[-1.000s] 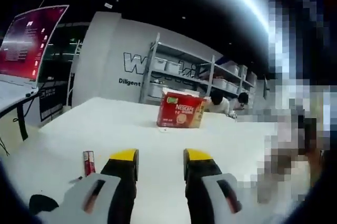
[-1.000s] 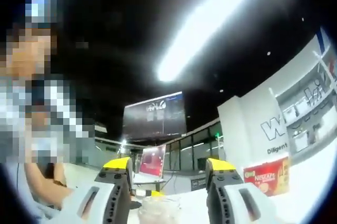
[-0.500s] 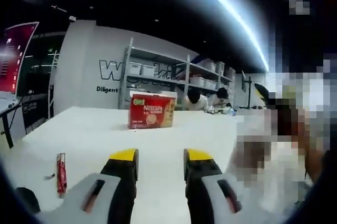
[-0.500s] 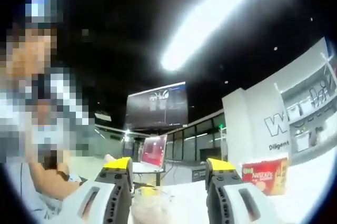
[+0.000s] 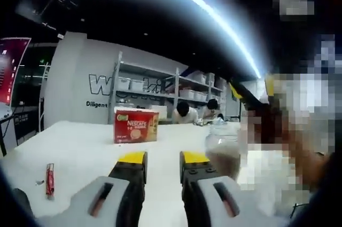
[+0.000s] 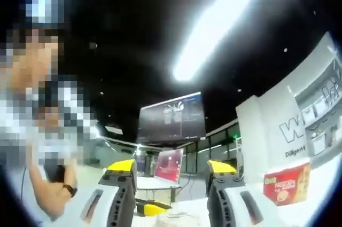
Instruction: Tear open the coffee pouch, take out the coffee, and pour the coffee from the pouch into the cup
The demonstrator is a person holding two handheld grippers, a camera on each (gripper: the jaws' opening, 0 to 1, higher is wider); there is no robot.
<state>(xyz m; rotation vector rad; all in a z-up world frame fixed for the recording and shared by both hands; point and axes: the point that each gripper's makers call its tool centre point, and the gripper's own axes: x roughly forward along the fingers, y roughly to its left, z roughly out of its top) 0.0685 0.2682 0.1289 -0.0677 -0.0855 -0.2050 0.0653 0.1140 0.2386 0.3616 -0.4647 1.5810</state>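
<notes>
White table point(image 5: 80, 141) runs across the left gripper view; on it, largest first: red coffee box point(image 5: 135, 126) upright toward the far edge, glass cup point(image 5: 223, 150) to the right of the left gripper point(image 5: 162, 158) with brownish contents in its lower part, and a small red pouch point(image 5: 49, 180) lying flat well to the left, near the table edge. Left gripper: jaws spread with a narrow gap, nothing between them. Right gripper point(image 6: 172, 167): jaws spread wide, raised and aimed mostly at the ceiling light and a far screen; box point(image 6: 287, 184) low at right, and something pale and yellow at the bottom edge between the jaws, too blurred to name. Judgement: both tools are empty, so no tearing or pouring is in hand. Risks: the pouch is thin and flat on the table, so a pinch may slide off or push it over the near edge. The cup sits close beside the left gripper; a sideways swing toward the pouch could knock it and spill. The right gripper looks away from the table, so any descent starts without sight of cup or pouch.
</notes>
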